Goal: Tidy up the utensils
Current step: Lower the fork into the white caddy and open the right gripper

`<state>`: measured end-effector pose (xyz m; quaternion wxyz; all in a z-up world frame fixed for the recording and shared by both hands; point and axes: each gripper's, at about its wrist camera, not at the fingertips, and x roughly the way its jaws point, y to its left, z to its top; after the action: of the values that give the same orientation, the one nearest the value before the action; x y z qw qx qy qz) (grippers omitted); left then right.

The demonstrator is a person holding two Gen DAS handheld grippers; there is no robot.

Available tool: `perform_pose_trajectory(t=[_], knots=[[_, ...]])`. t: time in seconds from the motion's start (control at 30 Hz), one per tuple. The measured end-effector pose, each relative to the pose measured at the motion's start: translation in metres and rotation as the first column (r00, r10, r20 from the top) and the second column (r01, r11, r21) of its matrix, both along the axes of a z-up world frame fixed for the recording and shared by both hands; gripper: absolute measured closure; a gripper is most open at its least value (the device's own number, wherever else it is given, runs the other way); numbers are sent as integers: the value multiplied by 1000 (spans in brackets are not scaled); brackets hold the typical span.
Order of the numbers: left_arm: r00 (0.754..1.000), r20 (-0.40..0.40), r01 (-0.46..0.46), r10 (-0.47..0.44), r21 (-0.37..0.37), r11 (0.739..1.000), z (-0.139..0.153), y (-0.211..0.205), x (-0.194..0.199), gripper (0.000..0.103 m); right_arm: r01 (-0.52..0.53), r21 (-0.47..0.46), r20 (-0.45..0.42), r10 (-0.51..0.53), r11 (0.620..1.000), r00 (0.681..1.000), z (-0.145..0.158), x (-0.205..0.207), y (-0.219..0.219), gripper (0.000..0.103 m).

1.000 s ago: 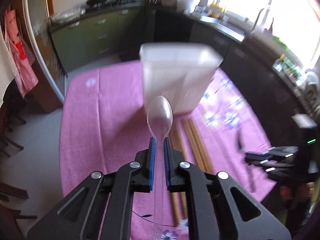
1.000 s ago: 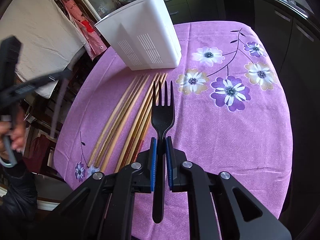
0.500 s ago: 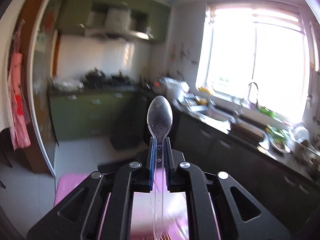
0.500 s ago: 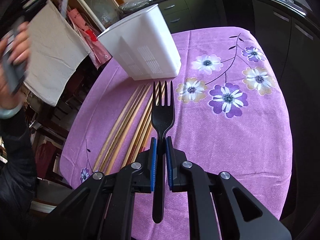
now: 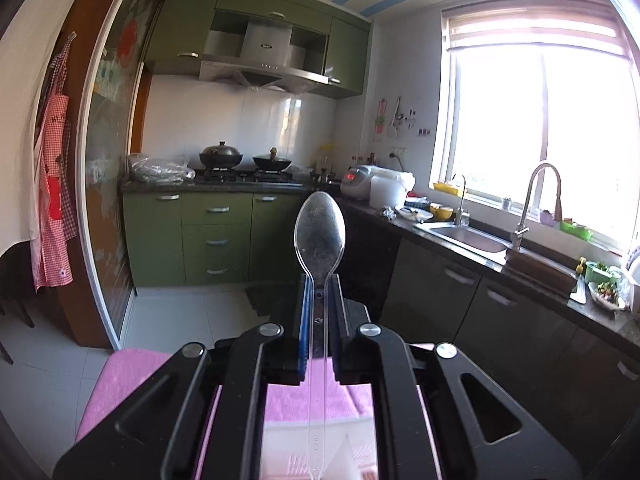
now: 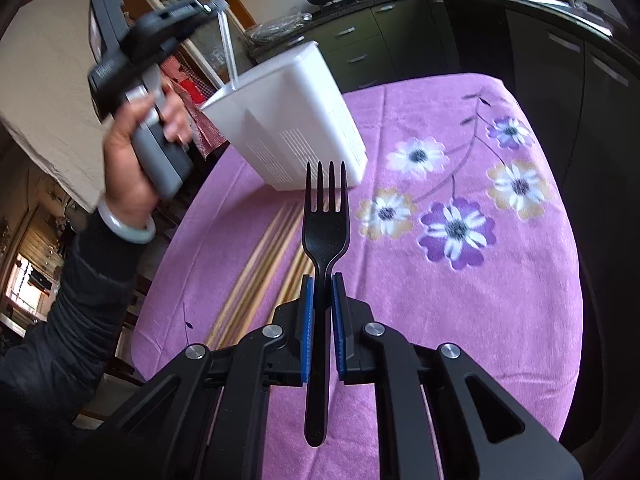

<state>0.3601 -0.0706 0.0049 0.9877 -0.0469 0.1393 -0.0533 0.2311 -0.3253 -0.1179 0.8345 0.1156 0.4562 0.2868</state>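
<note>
The left hand-held gripper (image 5: pixel 319 292) is clamped on the handle of a clear plastic spoon (image 5: pixel 319 233), bowl pointing up toward the kitchen. In the right wrist view this left hand-held gripper (image 6: pixel 208 6) is raised above the open top of a white plastic utensil holder with slotted sides (image 6: pixel 296 120), and the handle end of the clear spoon (image 6: pixel 227 46) reaches down to the holder's rim; whether it touches cannot be told. In the left view the holder's white rim (image 5: pixel 288 444) shows directly below the jaws.

The right hand-held gripper (image 6: pixel 320 300) is closed on the neck of a black plastic fork (image 6: pixel 325 232), tines pointing forward toward the holder, held above the tabletop. Beneath and to its left, a row of light wooden chopsticks (image 6: pixel 256 276) lies side by side on the purple flowered tablecloth (image 6: pixel 460 280), their far ends near the holder's base. The holder stands on the far left part of the tabletop.
</note>
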Motion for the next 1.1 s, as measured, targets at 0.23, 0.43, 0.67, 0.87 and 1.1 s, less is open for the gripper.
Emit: perform_pose_trajectory(t=[0.23, 0.43, 0.67, 0.87, 1.1], knots=[[998, -61, 22, -19, 40, 999, -23, 7, -19, 79, 4, -4, 110, -4, 1000, 994, 41, 6, 14, 93], [998, -54, 22, -20, 30, 999, -23, 22, -47, 53, 28, 25, 251, -33, 999, 967, 96, 28, 29, 93], [999, -36, -22, 21, -35, 999, 4, 65, -107, 44, 180, 105, 498, -209, 978, 842, 152, 81, 54, 93], [998, -4, -61, 61, 7, 998, 15, 90, -157, 39, 287, 61, 600, -265, 956, 755, 146, 132, 94, 93], [998, -30, -47, 48, 20, 999, 10, 98, -176, 36, 305, 3, 579, -250, 952, 776, 99, 148, 117, 93]])
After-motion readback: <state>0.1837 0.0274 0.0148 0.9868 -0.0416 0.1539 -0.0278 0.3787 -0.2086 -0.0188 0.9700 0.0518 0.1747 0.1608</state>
